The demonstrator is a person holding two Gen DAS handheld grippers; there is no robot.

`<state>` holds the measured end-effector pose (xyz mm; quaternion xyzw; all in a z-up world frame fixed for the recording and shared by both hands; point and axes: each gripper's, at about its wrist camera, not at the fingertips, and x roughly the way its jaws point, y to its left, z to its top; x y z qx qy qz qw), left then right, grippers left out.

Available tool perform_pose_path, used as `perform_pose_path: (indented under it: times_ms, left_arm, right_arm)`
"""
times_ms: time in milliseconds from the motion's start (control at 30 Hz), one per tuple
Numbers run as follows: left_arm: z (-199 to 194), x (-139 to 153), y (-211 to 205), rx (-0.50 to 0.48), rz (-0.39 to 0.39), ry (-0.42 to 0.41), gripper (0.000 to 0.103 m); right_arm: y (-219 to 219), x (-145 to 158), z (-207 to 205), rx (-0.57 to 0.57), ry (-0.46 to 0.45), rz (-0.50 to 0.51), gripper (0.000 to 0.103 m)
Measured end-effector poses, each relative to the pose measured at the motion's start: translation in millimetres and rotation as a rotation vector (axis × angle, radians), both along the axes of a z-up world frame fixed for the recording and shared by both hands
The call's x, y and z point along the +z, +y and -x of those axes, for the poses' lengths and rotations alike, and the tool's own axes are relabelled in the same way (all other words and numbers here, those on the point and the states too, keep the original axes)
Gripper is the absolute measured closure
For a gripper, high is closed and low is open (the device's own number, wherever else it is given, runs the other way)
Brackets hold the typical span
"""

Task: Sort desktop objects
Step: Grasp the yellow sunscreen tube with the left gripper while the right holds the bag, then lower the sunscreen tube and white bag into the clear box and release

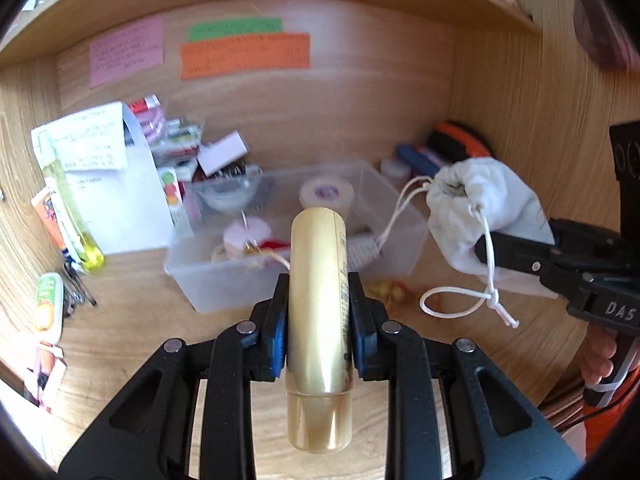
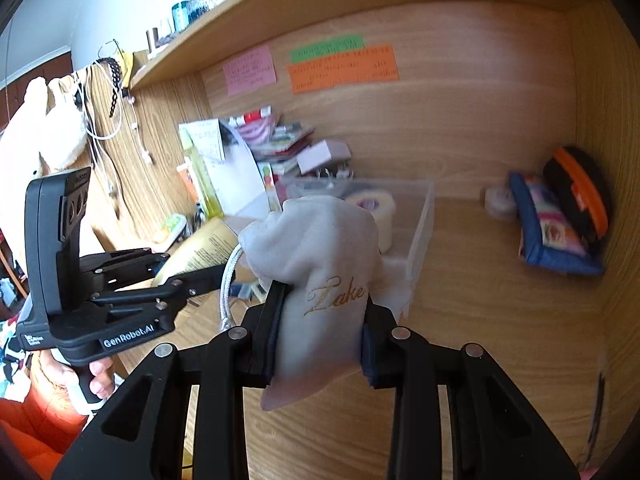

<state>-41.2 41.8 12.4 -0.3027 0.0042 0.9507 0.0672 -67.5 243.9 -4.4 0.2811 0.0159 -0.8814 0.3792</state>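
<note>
Left gripper (image 1: 318,320): fingers clamped on a gold tube (image 1: 318,300), gripped at mid-length between the blue pads (image 1: 280,328). The tube runs forward past the fingertips, with its cap end behind them toward the camera. It is held off the table (image 1: 132,320), and its far end points at the clear plastic bin (image 1: 224,280) just ahead of the fingers.

Right gripper (image 2: 320,332): fingers clamped on a white drawstring pouch (image 2: 320,264), squeezed across its lower half. The gathered neck stands beyond the fingertips; the bottom corner sags below them. Its cord (image 1: 464,300) hangs loose in a knotted loop. Gold script reading "Zake" shows on the cloth.

Judgement: both items appear bound for the bin, which already holds a tape roll (image 1: 326,194) and small oddments.

Recommended handling:
- Bring the tube over an unoccupied part of the bin before parting the fingers; its surface is glossy and rounded, so it is likely to roll on landing.
- Lower it close to the bin floor and lay it lengthwise.
- Keep the pouch clear to the right until the tube is placed.
- Watch the dangling cord, which could snag on the bin rim.

Appearance: the tube is metallic gold with fine print along one side, too blurred to read. The pouch is soft, creased and pale.
</note>
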Motion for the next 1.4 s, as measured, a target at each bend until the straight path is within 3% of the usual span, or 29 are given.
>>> perform_pose_path:
  times_ms: [367,633,1033,1400]
  left_arm:
    - [23.9,33.3,-40.4,0.007,-0.097,0.049,0.078]
    - [61.6,35.2,-47.3,0.006,-0.091,0.039,0.078]
    - [114.0,13.1,-69.8,0.014,-0.108,-0.017,0.078]
    - [146.7,-19.8,-88.1,0.04,-0.129,-0.08,0.078]
  right_arm:
    - [-25.4,29.2,27.0,-0.034,0.05,0.001,0.074]
    - [-60.3,32.6,60.9,-0.04,0.051,-0.025,0.074]
    - [-112.2,12.2,116.3,-0.026,-0.043,-0.04,0.074]
    - [-151.0,-10.6,143.5,-0.04,-0.061,-0.135,0.073]
